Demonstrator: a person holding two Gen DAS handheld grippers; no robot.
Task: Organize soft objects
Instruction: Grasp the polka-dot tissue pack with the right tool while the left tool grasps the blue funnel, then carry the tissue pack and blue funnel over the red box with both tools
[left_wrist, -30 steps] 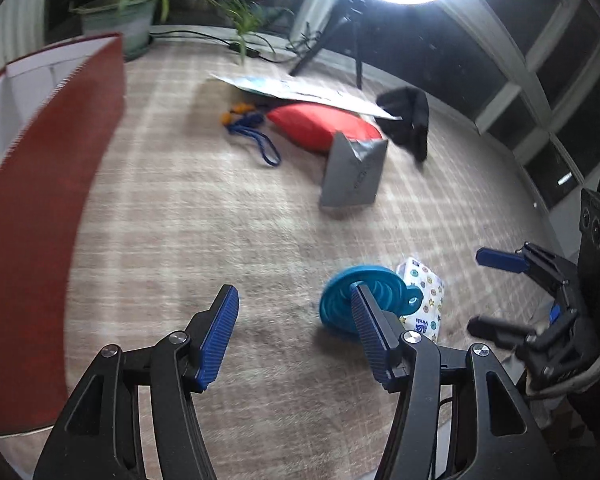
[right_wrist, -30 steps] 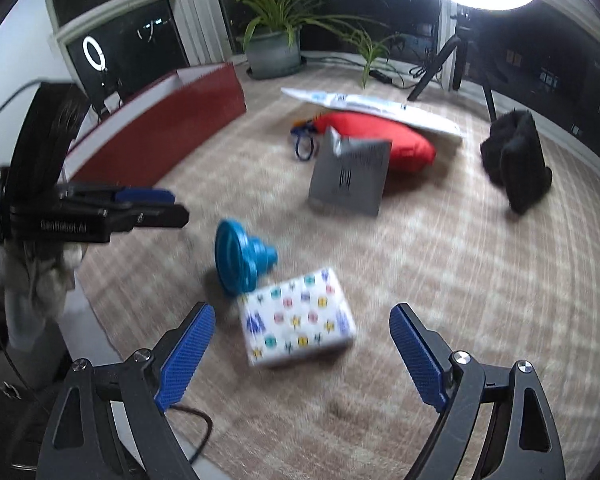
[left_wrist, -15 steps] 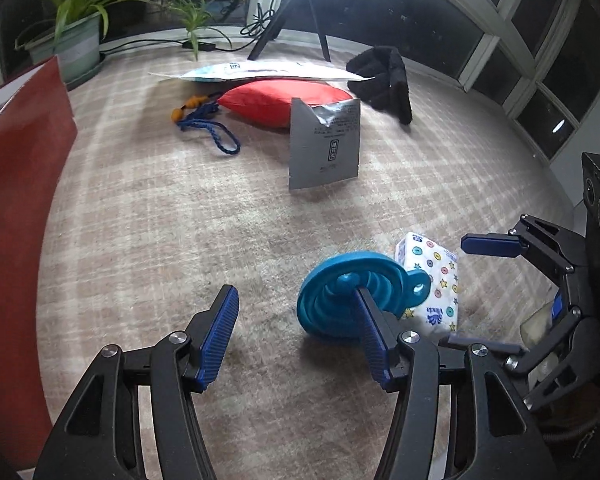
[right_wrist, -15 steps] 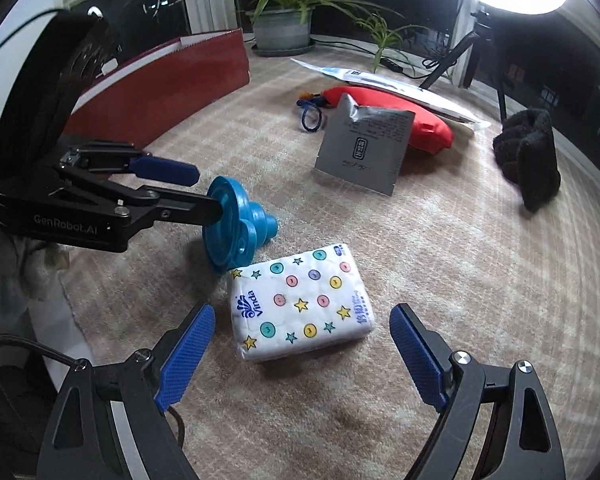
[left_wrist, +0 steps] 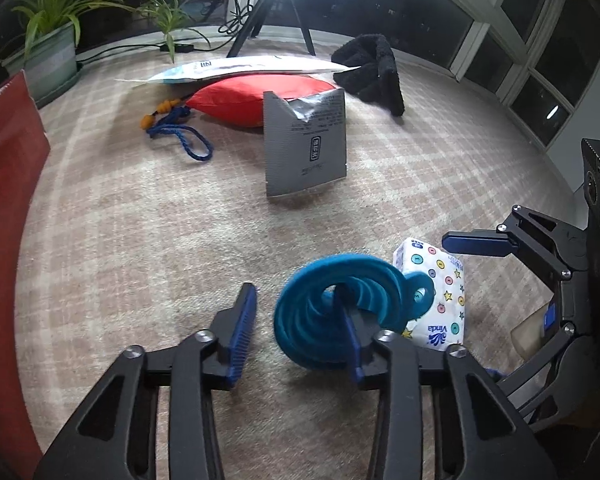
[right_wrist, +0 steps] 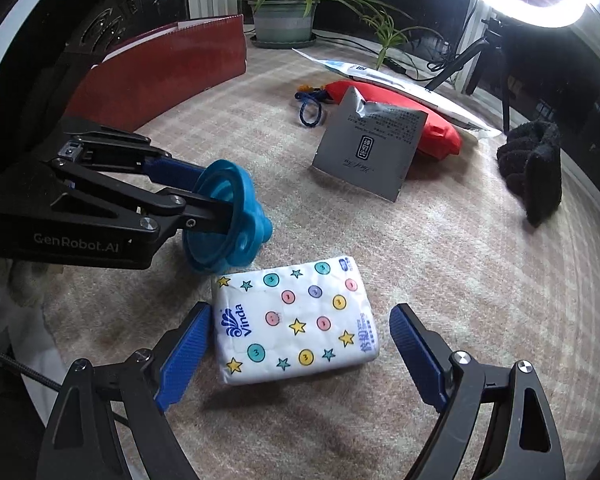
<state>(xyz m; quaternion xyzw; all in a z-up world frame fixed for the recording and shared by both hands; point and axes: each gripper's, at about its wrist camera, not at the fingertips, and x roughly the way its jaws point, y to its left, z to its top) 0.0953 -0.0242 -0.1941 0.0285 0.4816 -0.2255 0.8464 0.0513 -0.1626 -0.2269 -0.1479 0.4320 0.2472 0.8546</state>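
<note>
The left gripper [left_wrist: 296, 326] has its jaws released around the blue funnel's [left_wrist: 340, 312] rim. The right gripper [right_wrist: 300, 352] straddles the tissue pack [right_wrist: 294, 320], jaws released.

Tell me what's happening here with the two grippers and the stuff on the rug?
A person is tidying soft items on a checked rug with two handheld grippers. The left gripper is open, one finger poking inside a blue collapsible funnel and the other outside its rim. The right gripper is open too, straddling a patterned tissue pack that lies flat on the rug. Neither item is clamped yet.
</note>
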